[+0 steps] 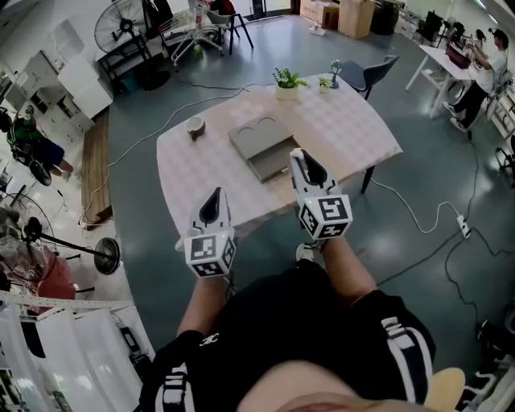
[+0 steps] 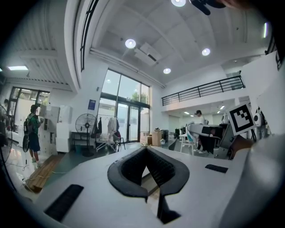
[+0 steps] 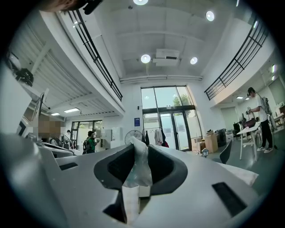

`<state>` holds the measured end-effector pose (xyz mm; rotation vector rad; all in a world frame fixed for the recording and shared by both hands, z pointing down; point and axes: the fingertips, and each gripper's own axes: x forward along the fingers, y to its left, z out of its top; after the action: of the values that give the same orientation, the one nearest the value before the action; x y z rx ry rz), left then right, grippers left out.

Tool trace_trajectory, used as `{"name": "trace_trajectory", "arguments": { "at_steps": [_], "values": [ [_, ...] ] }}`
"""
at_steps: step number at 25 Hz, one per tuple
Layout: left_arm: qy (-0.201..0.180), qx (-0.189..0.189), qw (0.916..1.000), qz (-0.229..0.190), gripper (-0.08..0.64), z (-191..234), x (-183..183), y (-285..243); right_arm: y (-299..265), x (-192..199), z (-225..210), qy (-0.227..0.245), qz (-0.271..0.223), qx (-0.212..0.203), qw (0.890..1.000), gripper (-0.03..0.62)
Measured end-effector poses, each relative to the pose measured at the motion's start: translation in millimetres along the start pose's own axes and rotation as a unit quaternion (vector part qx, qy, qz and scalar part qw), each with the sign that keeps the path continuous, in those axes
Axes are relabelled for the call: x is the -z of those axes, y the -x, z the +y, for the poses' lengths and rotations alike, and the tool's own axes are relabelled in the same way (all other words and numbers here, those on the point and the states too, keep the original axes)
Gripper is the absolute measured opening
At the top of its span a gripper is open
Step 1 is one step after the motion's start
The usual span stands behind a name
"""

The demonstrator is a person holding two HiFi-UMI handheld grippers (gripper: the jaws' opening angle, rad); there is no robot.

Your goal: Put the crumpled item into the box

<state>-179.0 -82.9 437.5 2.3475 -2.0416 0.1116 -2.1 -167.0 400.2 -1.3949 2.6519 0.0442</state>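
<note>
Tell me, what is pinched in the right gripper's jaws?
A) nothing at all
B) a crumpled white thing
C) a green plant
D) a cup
B: in the right gripper view, the jaws of the right gripper are closed on a crumpled white item that sticks up between them.

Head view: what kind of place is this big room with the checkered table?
Most likely a big open workshop or lab office. A person works at a desk, cardboard boxes are stacked at the far end, and a standing fan and loose cables sit on the floor.
</note>
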Motion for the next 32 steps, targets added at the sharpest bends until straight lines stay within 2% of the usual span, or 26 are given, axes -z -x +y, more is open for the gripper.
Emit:
{"name": "trace_trajectory", "arguments": {
  "at_steps": [10, 18, 24, 28, 32],
  "values": [
    [0.001, -0.024, 0.9994, 0.026, -0.003, -13, -23, -118, -90, 8, -86, -0.013, 0.028, -0.029, 0.999, 0.094],
    [0.004, -0.034, 0.9992, 0.018, -0.003, -27, -38, -205, -156, 11, -146, -0.012, 0.035, -0.059, 0.998, 0.094],
    [0.011, -0.027, 0.9994, 0.018, -0.003, -25, -40, -237, -188, 11, -165, -0.002, 0.039, -0.066, 0.997, 0.095],
    [-0.002, -0.021, 0.9995, 0.023, -0.003, -10, -38, -252, -201, 15, -164, -0.006, 0.036, -0.062, 0.997, 0.095],
    [0.001, -0.023, 0.9994, 0.025, -0.003, 6, -34, -261, -216, 23, -158, -0.003, 0.04, -0.062, 0.997, 0.095]
  ]
}}
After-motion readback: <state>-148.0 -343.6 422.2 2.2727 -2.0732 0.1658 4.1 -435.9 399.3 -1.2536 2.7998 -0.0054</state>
